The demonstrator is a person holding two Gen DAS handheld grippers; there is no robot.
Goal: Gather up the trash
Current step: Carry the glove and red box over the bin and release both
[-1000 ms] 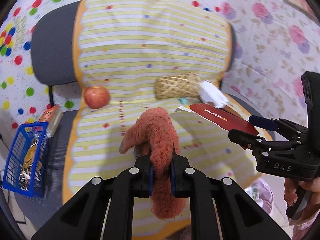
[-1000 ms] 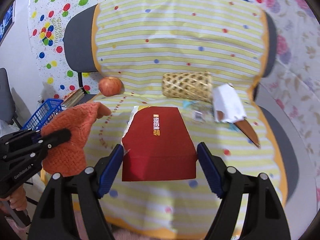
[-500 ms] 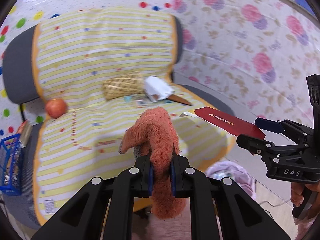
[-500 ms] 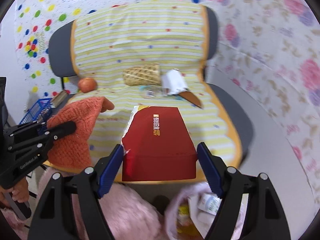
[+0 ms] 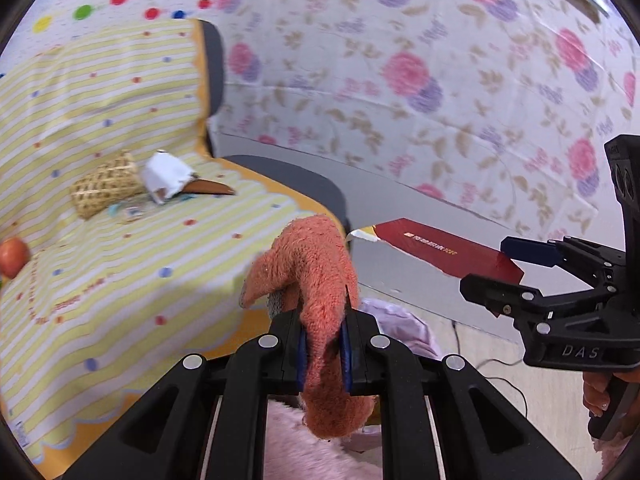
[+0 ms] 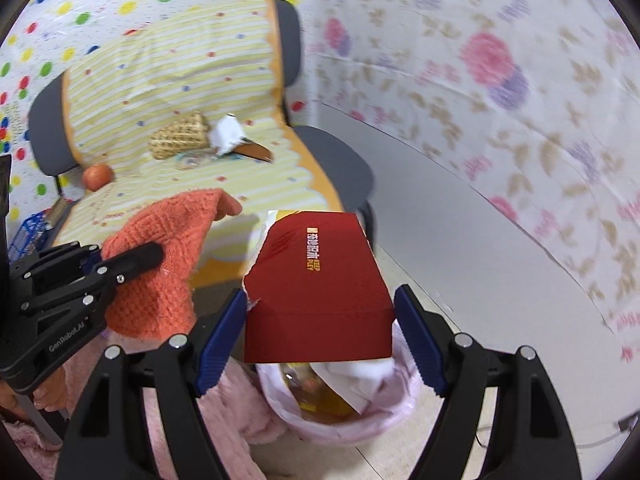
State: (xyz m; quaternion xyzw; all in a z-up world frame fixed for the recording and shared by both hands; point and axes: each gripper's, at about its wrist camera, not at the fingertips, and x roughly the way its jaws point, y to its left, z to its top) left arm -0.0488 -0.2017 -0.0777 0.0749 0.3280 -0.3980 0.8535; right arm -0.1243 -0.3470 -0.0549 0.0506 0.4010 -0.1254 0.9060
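My left gripper point(image 5: 323, 354) is shut on an orange towel point(image 5: 316, 276), which hangs through its jaws; it also shows in the right wrist view point(image 6: 168, 264). My right gripper point(image 6: 320, 336) is shut on a torn red paper package point(image 6: 320, 280), also seen in the left wrist view point(image 5: 444, 250). The package hangs just above a bin lined with a pink bag point(image 6: 344, 412) that holds other trash. A white wrapper point(image 6: 228, 134) and a brown cone-shaped wrapper point(image 6: 256, 152) lie on the chair seat.
The chair carries a yellow striped cover point(image 5: 120, 240). On it lie a woven basket point(image 6: 180, 142) and an apple point(image 6: 96, 176). A blue crate point(image 6: 24, 232) stands left of the chair. A floral sheet point(image 5: 440, 100) covers the wall.
Both grippers have swung right, away from the chair seat. The red package now hangs over the pink-lined bin. Both holds are unchanged.
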